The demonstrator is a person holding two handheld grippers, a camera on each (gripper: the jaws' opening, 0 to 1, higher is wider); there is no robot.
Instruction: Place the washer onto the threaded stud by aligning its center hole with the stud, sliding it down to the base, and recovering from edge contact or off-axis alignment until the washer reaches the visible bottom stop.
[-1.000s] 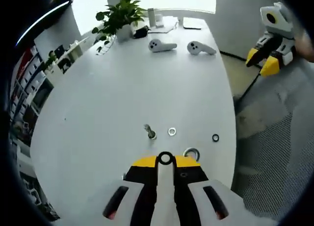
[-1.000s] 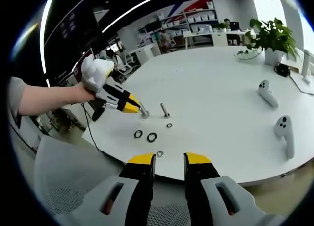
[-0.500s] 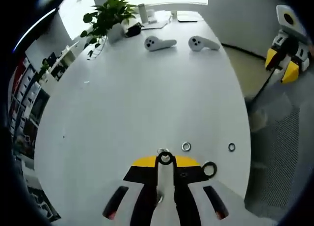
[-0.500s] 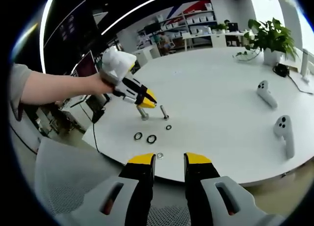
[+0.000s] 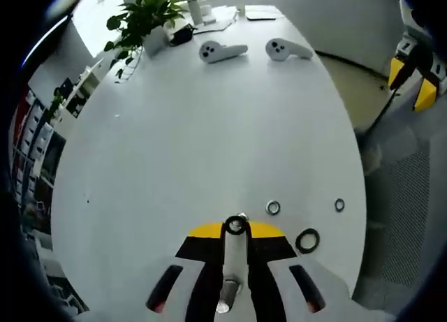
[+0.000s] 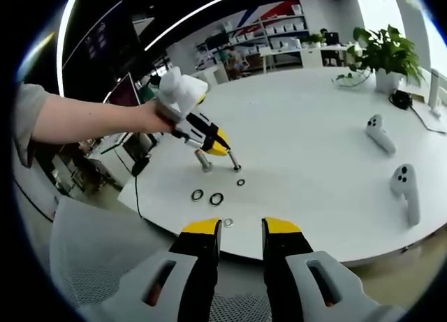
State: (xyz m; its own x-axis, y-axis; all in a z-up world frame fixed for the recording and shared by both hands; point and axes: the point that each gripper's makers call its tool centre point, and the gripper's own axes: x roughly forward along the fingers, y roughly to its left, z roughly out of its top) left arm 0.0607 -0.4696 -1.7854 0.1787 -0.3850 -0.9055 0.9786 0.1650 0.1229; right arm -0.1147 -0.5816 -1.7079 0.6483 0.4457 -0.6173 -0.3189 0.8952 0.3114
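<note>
The left hand-held gripper [image 6: 222,149] pinches a black washer [image 5: 235,225] over the stud [image 6: 235,163]; the right hand-held gripper [image 6: 241,228] hangs open.

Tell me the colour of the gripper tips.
Yellow, clearest on the right gripper in the right gripper view.

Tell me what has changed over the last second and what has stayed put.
The left gripper has travelled across the table from beside the threaded stud to right over it, carrying the black washer clamped at its tips. The right gripper stayed open at the table's edge. The loose washers and the two controllers lie as before.
</note>
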